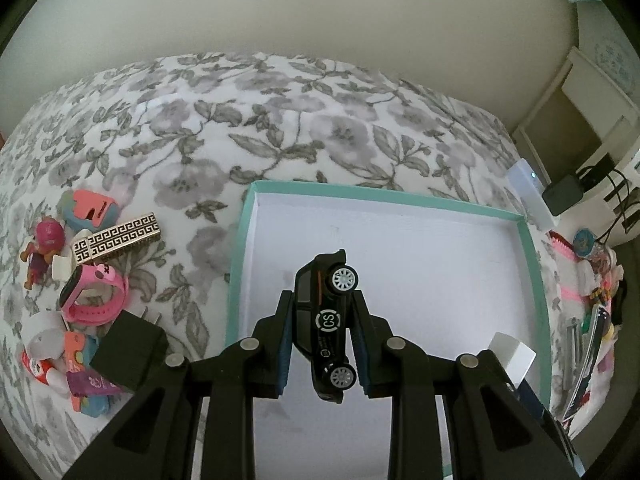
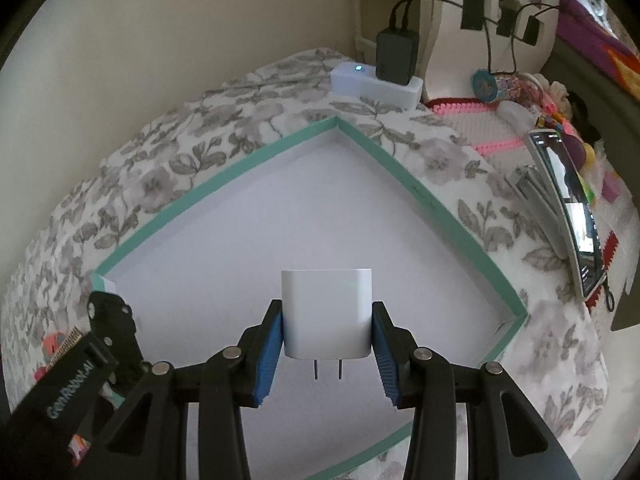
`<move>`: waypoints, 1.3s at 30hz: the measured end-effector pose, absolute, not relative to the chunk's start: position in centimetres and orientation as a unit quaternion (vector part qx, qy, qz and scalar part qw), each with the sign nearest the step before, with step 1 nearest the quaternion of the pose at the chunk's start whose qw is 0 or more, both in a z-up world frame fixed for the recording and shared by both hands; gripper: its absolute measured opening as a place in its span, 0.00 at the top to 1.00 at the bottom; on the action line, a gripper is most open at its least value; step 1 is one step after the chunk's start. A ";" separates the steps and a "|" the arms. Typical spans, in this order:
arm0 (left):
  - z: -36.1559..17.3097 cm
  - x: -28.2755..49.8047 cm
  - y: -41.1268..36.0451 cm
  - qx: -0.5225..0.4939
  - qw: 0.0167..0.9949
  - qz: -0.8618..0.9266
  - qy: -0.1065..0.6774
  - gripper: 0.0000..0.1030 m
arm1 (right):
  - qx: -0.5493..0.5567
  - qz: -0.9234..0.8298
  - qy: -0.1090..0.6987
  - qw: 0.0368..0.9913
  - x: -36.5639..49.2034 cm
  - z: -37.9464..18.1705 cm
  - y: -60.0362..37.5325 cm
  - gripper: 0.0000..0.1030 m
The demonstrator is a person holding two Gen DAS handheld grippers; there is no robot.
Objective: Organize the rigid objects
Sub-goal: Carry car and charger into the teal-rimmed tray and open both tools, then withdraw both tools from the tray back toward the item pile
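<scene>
Toy car (image 1: 326,320): black w/ white "CS" ring mark, pale grey wheels. Charger (image 2: 326,314): plain white. Tray (image 1: 534,248): teal rim, white inside. Bedcover (image 1: 280,120): white w/ grey floral print. At 9 o'clock of tray: pink watch (image 1: 94,294), gold-black Greek-key box (image 1: 118,238).

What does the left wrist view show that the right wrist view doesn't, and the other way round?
Left wrist only: the left tool shut on a black toy car, and the pile still to sort, including a pink watch and a black charger.

Right wrist only: the right tool shut on a white plug adapter with its prongs facing the camera, and a phone lying past the box.

Both: the teal-rimmed box, nothing resting in it, on the floral cloth.
</scene>
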State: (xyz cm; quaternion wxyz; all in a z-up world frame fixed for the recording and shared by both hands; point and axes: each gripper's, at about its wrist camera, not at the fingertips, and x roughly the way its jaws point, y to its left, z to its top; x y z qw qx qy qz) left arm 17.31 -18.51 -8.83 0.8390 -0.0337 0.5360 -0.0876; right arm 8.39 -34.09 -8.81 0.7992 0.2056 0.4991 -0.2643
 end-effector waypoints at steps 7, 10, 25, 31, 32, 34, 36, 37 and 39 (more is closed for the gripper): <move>-8.7 17.3 -18.6 -0.034 0.838 -0.090 0.537 0.58 | 0.191 -0.258 0.515 0.795 8.8 -9.5 -33.6 0.56; -8.5 17.3 -18.4 -0.038 0.839 -0.088 0.536 0.56 | 0.191 -0.254 0.522 0.792 8.9 -9.8 -33.5 0.56; -8.5 17.5 -16.9 -0.025 0.840 -0.037 0.540 0.31 | 0.167 -0.252 0.522 0.797 9.2 -9.7 -32.9 0.55; -8.3 17.5 -16.4 -0.030 0.845 -0.027 0.533 0.19 | 0.153 -0.247 0.522 0.802 9.5 -9.6 -32.4 0.46; -8.3 17.5 -16.3 -0.030 0.846 -0.025 0.531 0.19 | 0.153 -0.246 0.522 0.803 9.5 -9.6 -32.4 0.44; -8.4 17.5 -16.1 -0.032 0.847 -0.020 0.530 0.19 | 0.149 -0.247 0.519 0.804 9.5 -9.6 -32.3 0.39; -8.5 17.6 -15.8 -0.037 0.845 -0.017 0.533 0.18 | 0.147 -0.246 0.518 0.806 9.6 -9.5 -32.2 0.36; -8.6 17.6 -15.7 -0.039 0.844 -0.016 0.534 0.15 | 0.146 -0.245 0.517 0.807 9.6 -9.5 -32.2 0.33; -8.7 17.7 -15.5 -0.044 0.843 -0.012 0.536 0.13 | 0.143 -0.243 0.517 0.808 9.6 -9.6 -32.0 0.31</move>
